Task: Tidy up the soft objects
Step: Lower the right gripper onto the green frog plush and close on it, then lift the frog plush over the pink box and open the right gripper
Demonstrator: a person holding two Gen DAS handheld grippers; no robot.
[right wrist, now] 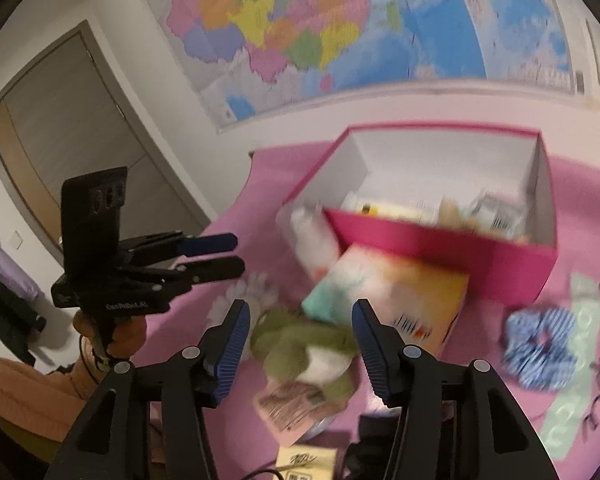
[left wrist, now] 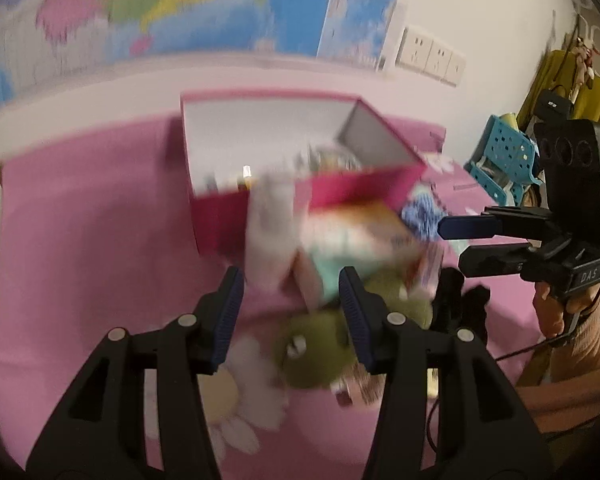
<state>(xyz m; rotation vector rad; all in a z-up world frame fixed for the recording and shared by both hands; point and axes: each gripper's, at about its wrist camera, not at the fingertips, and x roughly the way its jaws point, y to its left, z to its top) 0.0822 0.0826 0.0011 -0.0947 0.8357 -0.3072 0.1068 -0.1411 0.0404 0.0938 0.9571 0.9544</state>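
- Plush frog (right wrist: 300, 344) lies on the pink bench (left wrist: 80, 240) in front of my pink box (right wrist: 440, 248), beside a pastel packet (right wrist: 384, 292).
- My left hand-held gripper (left wrist: 292, 312) gapes wide, empty, over the frog.
- My right hand-held gripper (right wrist: 300, 336) gapes too, holding nothing.
- Blue scrunchie (right wrist: 540, 344) lies right of the box.

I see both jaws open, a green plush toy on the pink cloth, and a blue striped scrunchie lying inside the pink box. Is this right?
Not quite. The blue striped scrunchie lies outside the pink box, on the pink cloth beside it, as the right wrist view shows. The rest holds: both sets of jaws stand open, and the green plush toy is on the cloth.
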